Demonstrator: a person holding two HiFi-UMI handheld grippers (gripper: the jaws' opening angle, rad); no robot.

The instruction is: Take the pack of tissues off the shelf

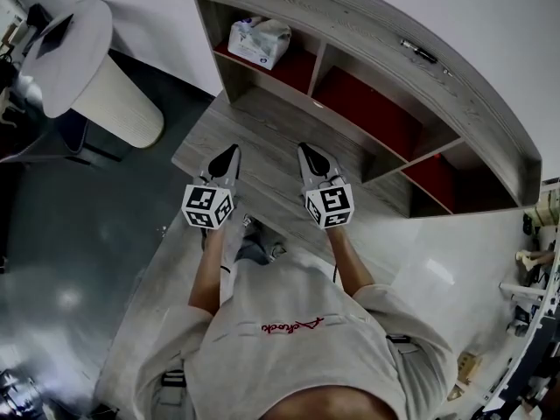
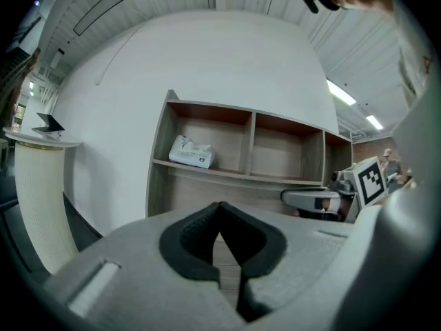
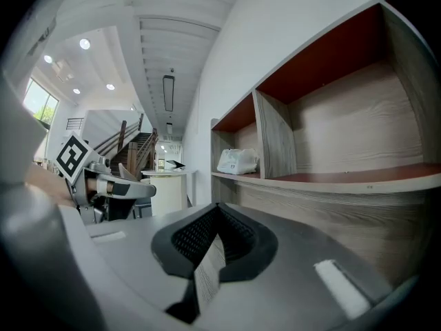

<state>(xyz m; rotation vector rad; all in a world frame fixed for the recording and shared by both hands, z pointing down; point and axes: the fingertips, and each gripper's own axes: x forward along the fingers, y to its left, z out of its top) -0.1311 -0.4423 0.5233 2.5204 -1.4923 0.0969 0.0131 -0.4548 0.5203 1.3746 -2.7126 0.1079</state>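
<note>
While the pack of tissues point(image 1: 259, 40) lies in the leftmost compartment of the shelf point(image 1: 367, 33), it sits at twelve o'clock from the left gripper point(image 1: 233, 150), well apart, and at eleven from the right gripper point(image 1: 305, 150). Both sets of jaws are pressed together and empty, and the left seems nearer.

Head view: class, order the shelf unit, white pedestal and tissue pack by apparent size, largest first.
1. shelf unit
2. white pedestal
3. tissue pack
The differences are plain; none look alike.

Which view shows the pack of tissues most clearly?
Head view: the pack of tissues is largest and unobstructed in the shelf's end compartment. Left gripper view shows it smaller, front-on; right gripper view, small and oblique.
</note>
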